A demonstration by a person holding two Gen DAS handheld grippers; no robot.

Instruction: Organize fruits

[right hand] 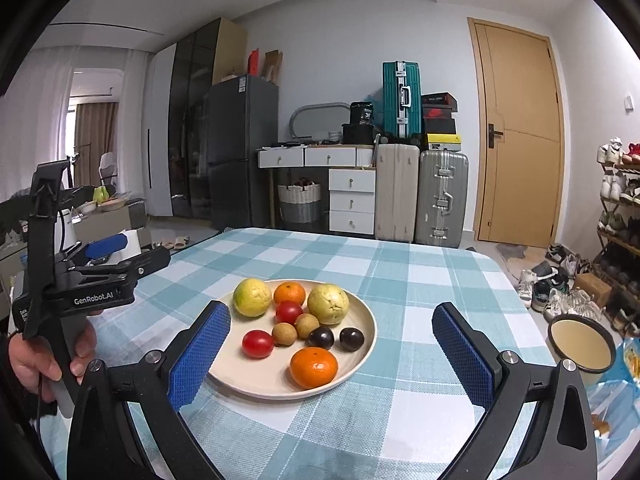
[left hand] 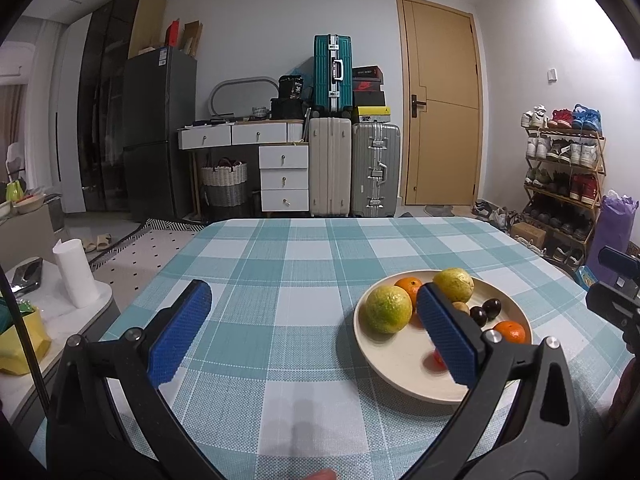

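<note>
Fruits (right hand: 313,366) lay on a plate (right hand: 362,350) mid-counter; the left gripper (left hand: 316,332) and right gripper (right hand: 332,354) hovered with jaws spread wide, empty.

The white lettering "GenRobot.AI" is read on the black body of the left claw (right hand: 120,258), at the left edge of the right wrist view. A number that looks like "36" is made out on a black box (right hand: 362,113) standing on the desk in the upper middle of the frame. A swoosh logo is seen on a red shoebox (right hand: 438,114) just right of the teal suitcase. Other labels are too small to be read.
</note>
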